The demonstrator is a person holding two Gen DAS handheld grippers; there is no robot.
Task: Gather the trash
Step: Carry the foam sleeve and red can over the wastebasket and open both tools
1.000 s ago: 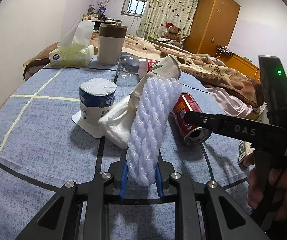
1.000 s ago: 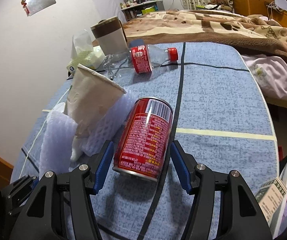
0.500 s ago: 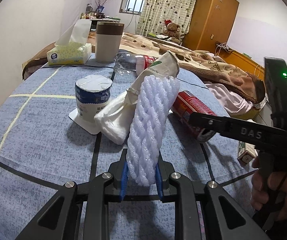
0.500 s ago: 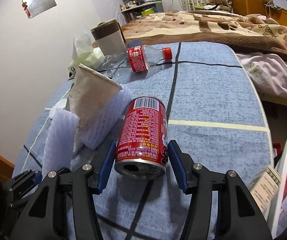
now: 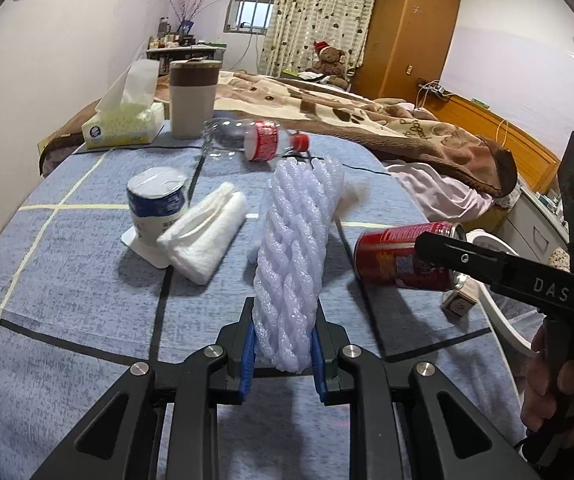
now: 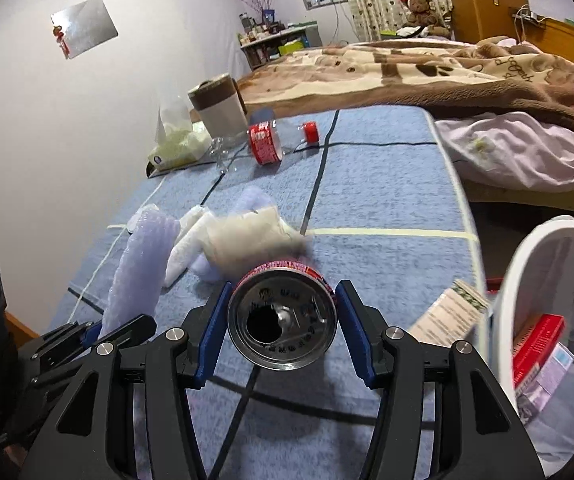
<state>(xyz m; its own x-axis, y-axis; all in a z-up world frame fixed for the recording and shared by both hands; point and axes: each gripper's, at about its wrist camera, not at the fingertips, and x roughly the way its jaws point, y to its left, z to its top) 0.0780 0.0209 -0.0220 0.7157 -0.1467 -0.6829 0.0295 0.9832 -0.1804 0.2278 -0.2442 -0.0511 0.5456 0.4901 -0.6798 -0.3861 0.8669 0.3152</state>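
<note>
A white foam net sleeve (image 5: 295,264) stands up between the blue pads of my left gripper (image 5: 283,344), which is shut on its lower end. The sleeve (image 6: 139,272) also shows at the left of the right wrist view. My right gripper (image 6: 283,312) is shut on a red drink can (image 6: 283,320), held off the blue cloth with its open top facing the camera. From the left wrist view the can (image 5: 391,256) hangs level at the right. A paper cup (image 6: 251,236) lies blurred just behind the can. A clear plastic bottle (image 5: 247,142) with a red label lies farther back.
A white bin (image 6: 527,280) with a liner and boxes inside stands off the table's right edge, with a small carton (image 6: 447,316) beside it. A folded tissue wad (image 5: 203,236), a blue-and-white tub (image 5: 157,204), a tissue box (image 5: 123,124) and a tumbler (image 5: 193,100) sit on the cloth.
The right gripper closed on the can, lifted it and tipped its open top toward the camera. The paper cup dropped from its lean on the foam sleeve. The left gripper shifted with the sleeve.
</note>
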